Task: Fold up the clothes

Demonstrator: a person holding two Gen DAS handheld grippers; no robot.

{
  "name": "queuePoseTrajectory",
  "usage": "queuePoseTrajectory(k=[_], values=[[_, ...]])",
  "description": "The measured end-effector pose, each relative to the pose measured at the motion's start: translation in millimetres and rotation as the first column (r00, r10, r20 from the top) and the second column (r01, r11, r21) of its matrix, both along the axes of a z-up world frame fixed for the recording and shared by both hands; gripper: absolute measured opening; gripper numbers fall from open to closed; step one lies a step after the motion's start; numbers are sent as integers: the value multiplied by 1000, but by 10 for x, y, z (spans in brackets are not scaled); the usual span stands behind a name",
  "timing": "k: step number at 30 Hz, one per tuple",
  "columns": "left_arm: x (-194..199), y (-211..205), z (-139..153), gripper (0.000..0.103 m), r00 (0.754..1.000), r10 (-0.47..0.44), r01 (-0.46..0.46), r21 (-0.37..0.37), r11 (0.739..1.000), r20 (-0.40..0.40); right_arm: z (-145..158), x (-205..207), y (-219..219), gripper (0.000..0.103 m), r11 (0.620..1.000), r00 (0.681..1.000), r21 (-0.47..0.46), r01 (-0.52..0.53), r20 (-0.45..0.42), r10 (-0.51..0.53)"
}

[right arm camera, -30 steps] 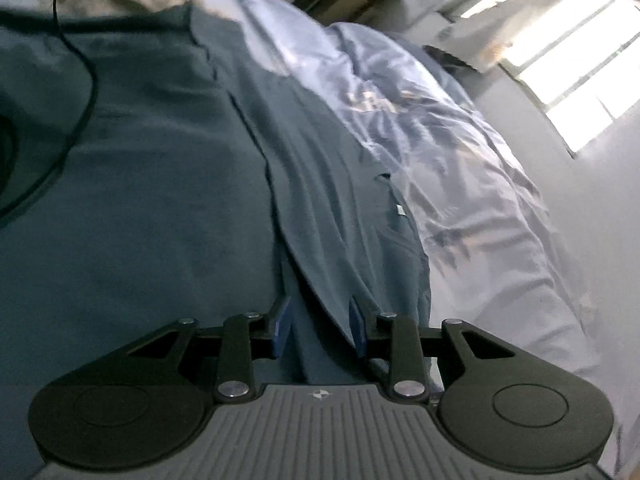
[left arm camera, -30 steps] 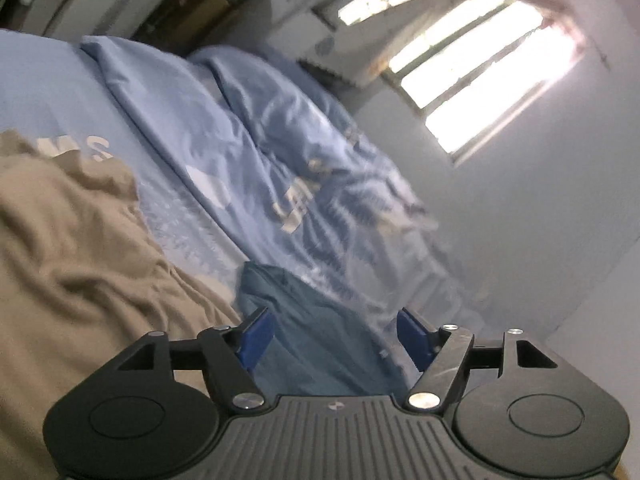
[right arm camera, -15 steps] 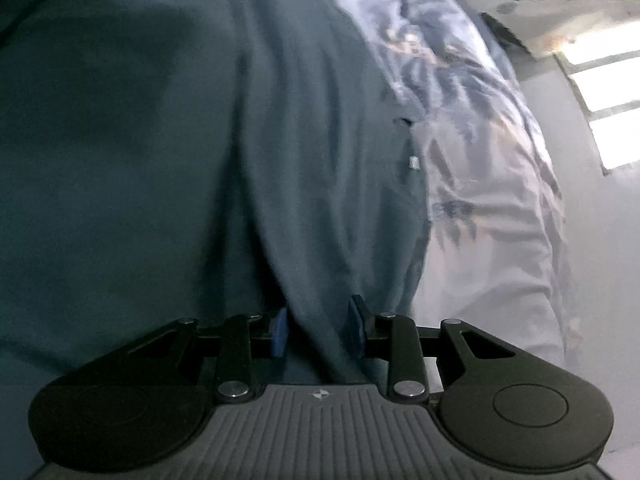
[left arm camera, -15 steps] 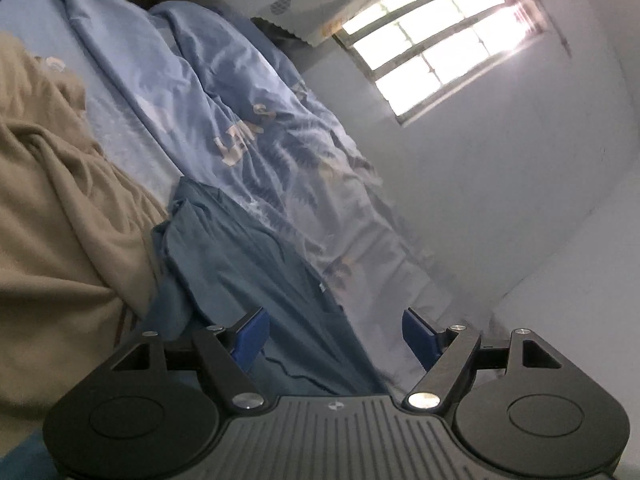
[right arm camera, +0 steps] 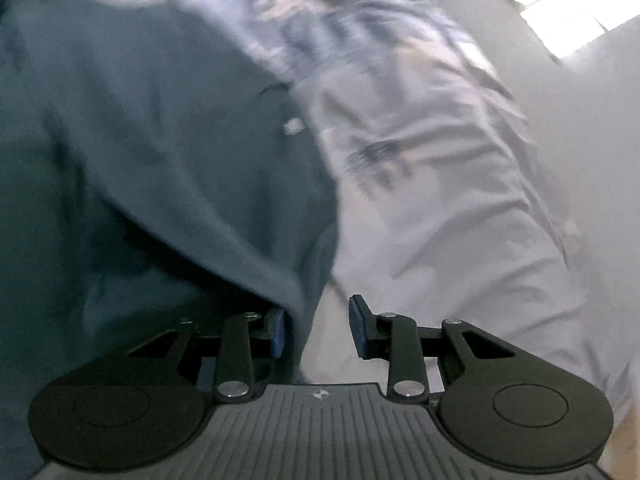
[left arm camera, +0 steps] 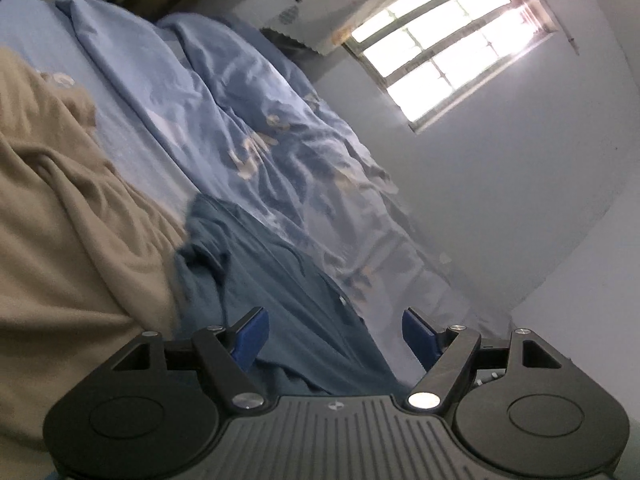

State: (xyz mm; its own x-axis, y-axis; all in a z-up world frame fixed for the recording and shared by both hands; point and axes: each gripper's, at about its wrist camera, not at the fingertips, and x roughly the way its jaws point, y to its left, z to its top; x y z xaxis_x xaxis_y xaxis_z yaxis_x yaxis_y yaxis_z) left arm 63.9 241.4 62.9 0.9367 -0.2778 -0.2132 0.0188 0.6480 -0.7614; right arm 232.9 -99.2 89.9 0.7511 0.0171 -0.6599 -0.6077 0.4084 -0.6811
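Observation:
A dark teal garment (left arm camera: 280, 296) lies on the bed, crumpled at its far end; in the right wrist view it (right arm camera: 152, 152) fills the left half, with a small white tag. My left gripper (left arm camera: 335, 334) is open and empty, held above the garment. My right gripper (right arm camera: 317, 330) is open; the garment's folded edge lies against its left finger (right arm camera: 277, 330) and partly between the jaws. The right wrist view is blurred by motion.
A tan garment (left arm camera: 68, 216) is piled at the left. A rumpled light blue duvet (left arm camera: 256, 120) runs along the bed beside a white wall (left arm camera: 520, 184) with a bright window (left arm camera: 440, 44). The duvet (right arm camera: 440, 168) lies right of the teal garment.
My right gripper has opened from shut on the teal garment's edge and shifted to the garment's right border. My left gripper stays open and has tilted, bringing more of the teal garment into view.

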Motion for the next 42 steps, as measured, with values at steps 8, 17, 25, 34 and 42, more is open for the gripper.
queuePoseTrajectory(k=[8, 17, 25, 34, 42], values=[[-153, 399, 32, 74, 984, 174, -173, -62, 983, 21, 59, -1139, 1013, 30, 937, 944, 115, -331, 34, 330], [-217, 841, -68, 74, 958, 285, -283, -208, 936, -21, -134, -1382, 2179, 30, 840, 858, 215, -498, -16, 513], [-231, 949, -65, 74, 962, 272, -267, -255, 929, -19, -215, -1305, 2444, 2, 851, 870, 212, -480, -13, 493], [-264, 1009, -43, 74, 959, 284, -274, -288, 918, -10, 658, -1452, 2097, 1, 838, 899, 327, -437, 127, 420], [-253, 963, -22, 74, 968, 251, -242, -280, 929, -2, 1223, -1631, 1899, 1, 826, 886, 320, -463, 172, 430]])
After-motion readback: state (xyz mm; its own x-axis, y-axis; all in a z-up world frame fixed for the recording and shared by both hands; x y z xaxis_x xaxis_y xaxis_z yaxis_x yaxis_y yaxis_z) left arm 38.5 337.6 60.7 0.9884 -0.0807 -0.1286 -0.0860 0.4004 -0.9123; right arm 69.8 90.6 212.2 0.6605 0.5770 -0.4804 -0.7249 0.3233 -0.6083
